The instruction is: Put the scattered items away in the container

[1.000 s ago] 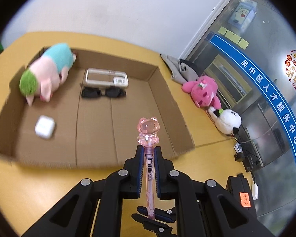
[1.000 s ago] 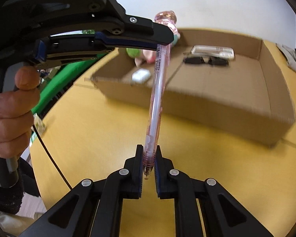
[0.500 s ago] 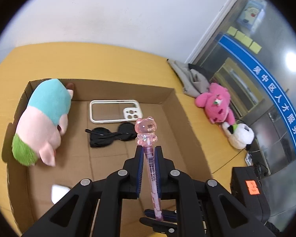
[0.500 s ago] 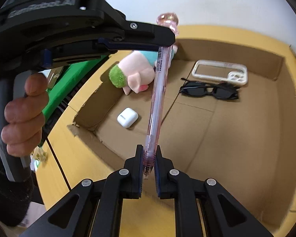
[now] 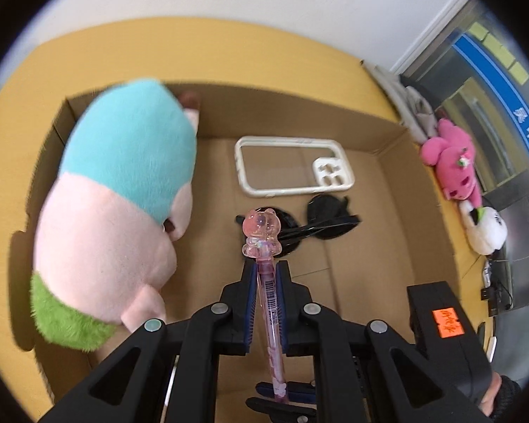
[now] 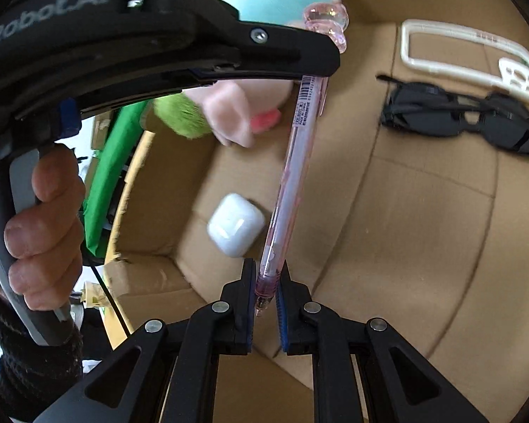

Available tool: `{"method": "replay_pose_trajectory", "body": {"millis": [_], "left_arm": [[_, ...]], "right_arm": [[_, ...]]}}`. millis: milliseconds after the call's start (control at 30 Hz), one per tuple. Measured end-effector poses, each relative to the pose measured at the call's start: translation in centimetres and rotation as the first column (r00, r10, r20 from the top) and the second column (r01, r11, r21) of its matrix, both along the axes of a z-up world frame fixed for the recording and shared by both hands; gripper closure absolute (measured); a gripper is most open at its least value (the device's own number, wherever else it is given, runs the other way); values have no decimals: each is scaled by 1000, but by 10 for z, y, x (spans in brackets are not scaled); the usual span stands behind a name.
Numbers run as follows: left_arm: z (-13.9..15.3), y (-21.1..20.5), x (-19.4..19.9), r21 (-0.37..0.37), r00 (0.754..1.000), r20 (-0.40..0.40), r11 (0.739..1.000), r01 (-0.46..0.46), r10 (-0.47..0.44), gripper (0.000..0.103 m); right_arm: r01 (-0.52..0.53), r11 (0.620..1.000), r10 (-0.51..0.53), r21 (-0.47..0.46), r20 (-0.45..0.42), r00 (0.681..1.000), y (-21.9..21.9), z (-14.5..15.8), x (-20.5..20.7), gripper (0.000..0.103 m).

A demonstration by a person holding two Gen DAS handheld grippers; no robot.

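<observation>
White earbud case [image 6: 235,225] only in right-wrist view.

Looks like a public service office: glass partition [image 5: 490,112] with blue Chinese sign band [image 5: 511,95], sticky notes [image 5: 493,42], yellow table [image 5: 229,46].

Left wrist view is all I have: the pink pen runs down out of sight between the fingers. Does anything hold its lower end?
Observer: Yes. The right gripper is shut on the pen just above its tip.
Operator: Anything in the box that the plush hides from me?
Observer: A white earbud case lies on the cardboard box floor, near the plush toy.
Operator: What carries the left gripper?
Observer: A bare hand wrapped around its grey handle, with a dark knit cuff at the wrist.
</observation>
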State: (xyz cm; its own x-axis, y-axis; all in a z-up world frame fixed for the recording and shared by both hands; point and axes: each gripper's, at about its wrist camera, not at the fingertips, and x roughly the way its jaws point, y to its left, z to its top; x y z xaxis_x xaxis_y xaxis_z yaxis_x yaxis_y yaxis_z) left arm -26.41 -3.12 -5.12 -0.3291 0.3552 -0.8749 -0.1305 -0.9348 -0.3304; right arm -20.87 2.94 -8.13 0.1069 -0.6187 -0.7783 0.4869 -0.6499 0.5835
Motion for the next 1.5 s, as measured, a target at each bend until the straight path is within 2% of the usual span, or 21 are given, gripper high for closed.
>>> {"method": "replay_pose_trajectory", "body": {"millis": [300, 400, 500, 567, 633, 700, 733, 800, 867, 933, 967, 1000, 1100, 1167, 1233, 1300, 1400, 1500], "left_arm": [[-40, -2, -9, -36, 996, 84, 999, -28, 31, 92], [-43, -2, -9, -39, 996, 81, 999, -29, 32, 92], [-47, 0, -7, -89, 996, 87, 996, -19, 27, 94], [-49, -1, -5, -92, 996, 82, 996, -21, 28, 94], [-48, -2, -3, -91, 997, 74, 995, -30, 37, 94], [-42, -4, -1, -87, 998, 48, 995, -44, 49, 93], [-37, -4, 1, -85, 998, 34, 996, -42, 45, 91], [-25, -3, 7, -78, 999, -1, 996, -36, 36, 79], [-5, -3, 17, -53, 998, -53, 998, -43, 41, 57], [14, -5, 30, -43, 993, -105, 997, -61, 57, 45], [25, -6, 39, -38, 989, -134, 997, -73, 67, 43], [36, -6, 50, -37, 983, -170, 996, -81, 74, 42], [65, -9, 88, -73, 955, -278, 988, -133, 108, 36], [77, -16, 119, -70, 926, -340, 978, -197, 162, 24], [80, -20, 143, -78, 908, -366, 965, -250, 206, 24], [78, -17, 165, -134, 894, -392, 947, -291, 218, 24], [73, -12, 192, -215, 881, -414, 916, -337, 227, 24], [69, -9, 219, -211, 867, -433, 907, -364, 247, 24]], "right_arm": [[-4, 999, 0, 49, 82, 997, -7, -14, -4, 88], [-16, 998, 12, 53, 84, 996, -9, -13, -3, 88], [-3, 999, -1, 37, 102, 995, -7, -14, -4, 86], [-2, 1000, -1, 24, 101, 995, -6, -12, -2, 71], [-7, 1000, 6, 16, 86, 996, -6, -6, 2, 41], [-7, 999, 5, 44, 48, 999, -2, 0, 5, 29], [0, 999, -2, 49, 36, 999, 2, 3, 6, 29], [22, 999, -22, 46, 14, 1000, 13, 9, 7, 29], [51, 997, -48, 58, -45, 998, 25, 21, 12, 28], [78, 995, -69, 70, -118, 991, 37, 37, 19, 19], [92, 993, -80, 71, -161, 984, 43, 47, 25, 15], [103, 992, -86, 71, -205, 975, 48, 56, 30, 9], [131, 988, -92, 84, -362, 928, 66, 84, 45, 4], [151, 984, -91, 98, -454, 886, 74, 95, 64, 0], [180, 978, -103, 101, -515, 851, 79, 103, 60, 0], [219, 972, -141, 84, -537, 832, 86, 104, 75, 0], [273, 961, -204, 51, -537, 818, 108, 100, 88, 0], [316, 947, -241, 55, -530, 813, 122, 97, 103, 0]]}}
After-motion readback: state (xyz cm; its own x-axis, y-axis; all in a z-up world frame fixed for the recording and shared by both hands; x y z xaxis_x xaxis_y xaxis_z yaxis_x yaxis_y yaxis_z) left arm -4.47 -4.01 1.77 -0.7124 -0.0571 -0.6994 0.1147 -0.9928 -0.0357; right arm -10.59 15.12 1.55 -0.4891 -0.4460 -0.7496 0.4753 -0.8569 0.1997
